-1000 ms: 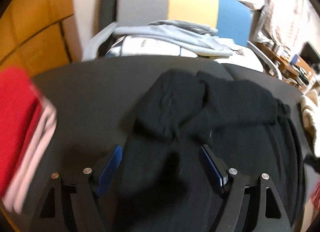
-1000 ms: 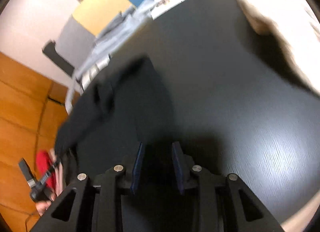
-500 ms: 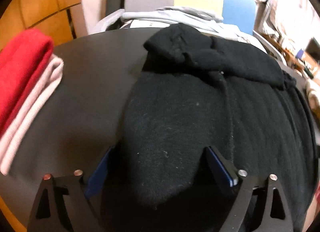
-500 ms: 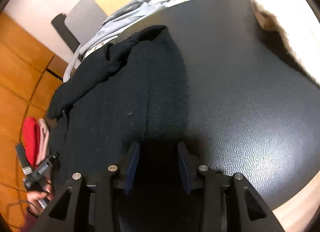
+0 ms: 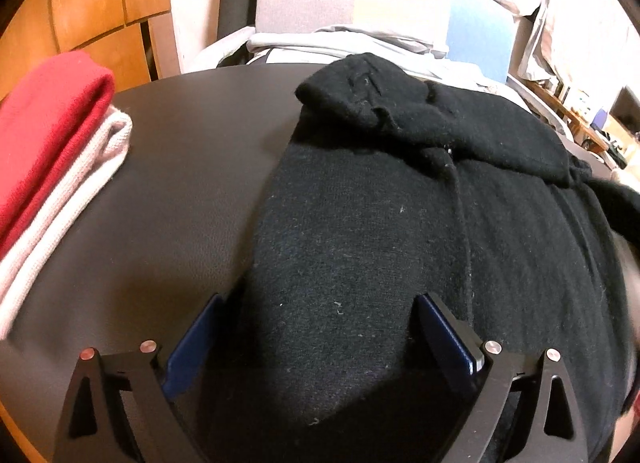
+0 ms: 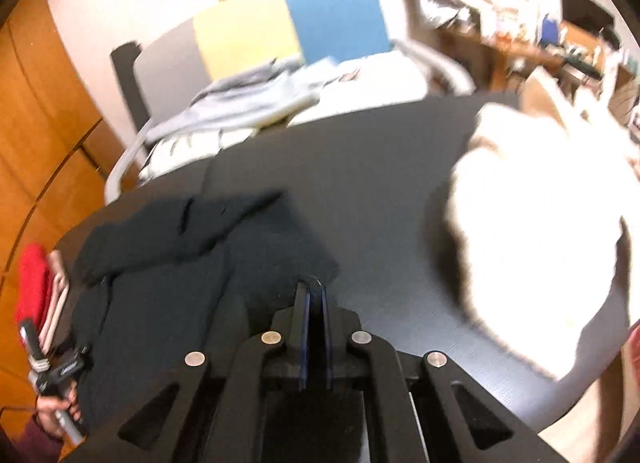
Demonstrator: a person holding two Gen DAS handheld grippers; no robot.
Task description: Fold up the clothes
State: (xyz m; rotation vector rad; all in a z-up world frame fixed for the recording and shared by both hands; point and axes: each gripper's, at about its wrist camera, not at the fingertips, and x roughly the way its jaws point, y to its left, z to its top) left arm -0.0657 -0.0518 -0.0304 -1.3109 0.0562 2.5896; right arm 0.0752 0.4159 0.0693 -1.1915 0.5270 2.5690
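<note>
Black garment (image 5: 360,231): matt knit cloth with pale lint specks. Table (image 5: 192,167): dark, fine-grained, leather-like surface with a low sheen. Red folded cloth (image 5: 48,119): soft, fuzzy knit. Left gripper (image 5: 320,337): matt black frame, blue pads, bright metal pins.

Hoodie (image 5: 360,247): black knit, spread flat on my bench (image 5: 192,167), hood bunched at the far end.
Edge: pinched in my right hand-held gripper (image 6: 315,291).

A black hoodie (image 5: 400,223) is lying centre-frame; red (image 5: 52,111) and pale pink (image 5: 68,199) sweaters are sitting at left.
</note>
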